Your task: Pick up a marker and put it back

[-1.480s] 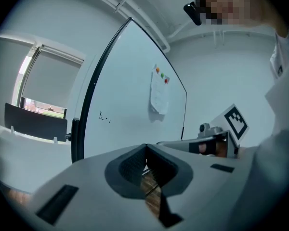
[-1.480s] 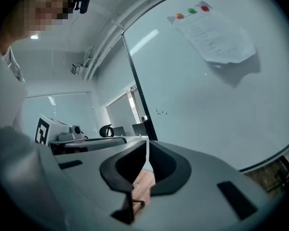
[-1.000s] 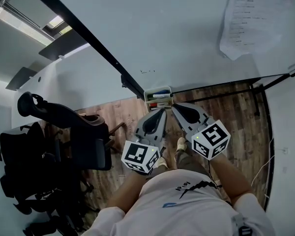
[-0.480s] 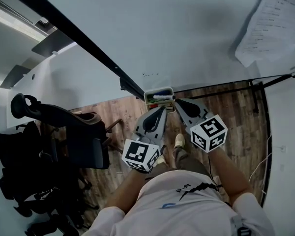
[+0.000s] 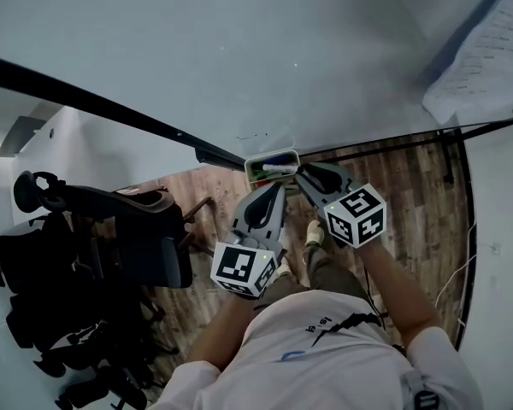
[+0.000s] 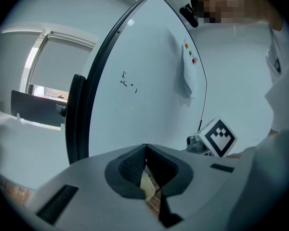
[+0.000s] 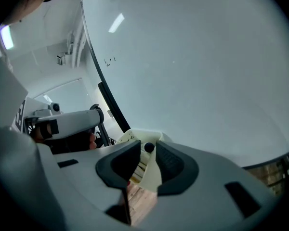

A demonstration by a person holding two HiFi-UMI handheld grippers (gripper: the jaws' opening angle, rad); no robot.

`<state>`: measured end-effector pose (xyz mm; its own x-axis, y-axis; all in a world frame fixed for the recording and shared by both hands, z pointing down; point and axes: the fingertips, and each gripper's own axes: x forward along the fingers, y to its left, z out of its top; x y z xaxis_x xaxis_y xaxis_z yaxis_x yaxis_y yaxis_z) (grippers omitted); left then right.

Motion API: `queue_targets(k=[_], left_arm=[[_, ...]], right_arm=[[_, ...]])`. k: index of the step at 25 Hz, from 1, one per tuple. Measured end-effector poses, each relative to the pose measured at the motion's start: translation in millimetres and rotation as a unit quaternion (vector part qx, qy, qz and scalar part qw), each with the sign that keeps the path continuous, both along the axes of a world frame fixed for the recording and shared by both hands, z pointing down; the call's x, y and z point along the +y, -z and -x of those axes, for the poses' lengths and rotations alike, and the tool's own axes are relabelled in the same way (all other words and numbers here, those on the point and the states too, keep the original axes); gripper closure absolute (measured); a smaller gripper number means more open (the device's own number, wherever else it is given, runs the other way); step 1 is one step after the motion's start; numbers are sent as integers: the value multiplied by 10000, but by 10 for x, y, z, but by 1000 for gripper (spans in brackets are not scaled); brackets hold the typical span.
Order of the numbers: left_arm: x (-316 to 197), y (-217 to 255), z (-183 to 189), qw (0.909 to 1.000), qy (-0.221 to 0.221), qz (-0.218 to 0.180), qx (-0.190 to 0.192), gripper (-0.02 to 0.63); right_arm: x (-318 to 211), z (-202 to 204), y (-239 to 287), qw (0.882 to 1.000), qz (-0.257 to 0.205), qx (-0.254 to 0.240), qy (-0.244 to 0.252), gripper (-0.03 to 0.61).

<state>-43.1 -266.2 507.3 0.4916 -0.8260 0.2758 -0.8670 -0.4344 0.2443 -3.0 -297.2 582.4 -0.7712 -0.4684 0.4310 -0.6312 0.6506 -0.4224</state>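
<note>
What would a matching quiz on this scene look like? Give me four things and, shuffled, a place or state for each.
Things:
1. left gripper
2. right gripper
3. chair
4. paper

Places or states:
A. on the whiteboard, top right in the head view
B. jaws together
C. jaws apart, at the tray
D. on the floor, at the person's left

Pairs: 1-B, 2-C, 3-D, 4-A
</note>
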Motion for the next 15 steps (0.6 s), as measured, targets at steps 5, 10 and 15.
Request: queue_targets(k=[5,10,15], left_arm=[[9,2,47,10000,77,2,-45,603],[30,20,136,9998,179,-13,-44,603],[64,57,204,9996,266,-44,-60,603]], right_arm=[[-9,68,-60,9998,33,199,57,489],[33,140,22,9984,-226,495,146,489],[36,266,-27,9980,-103,529,339,492]])
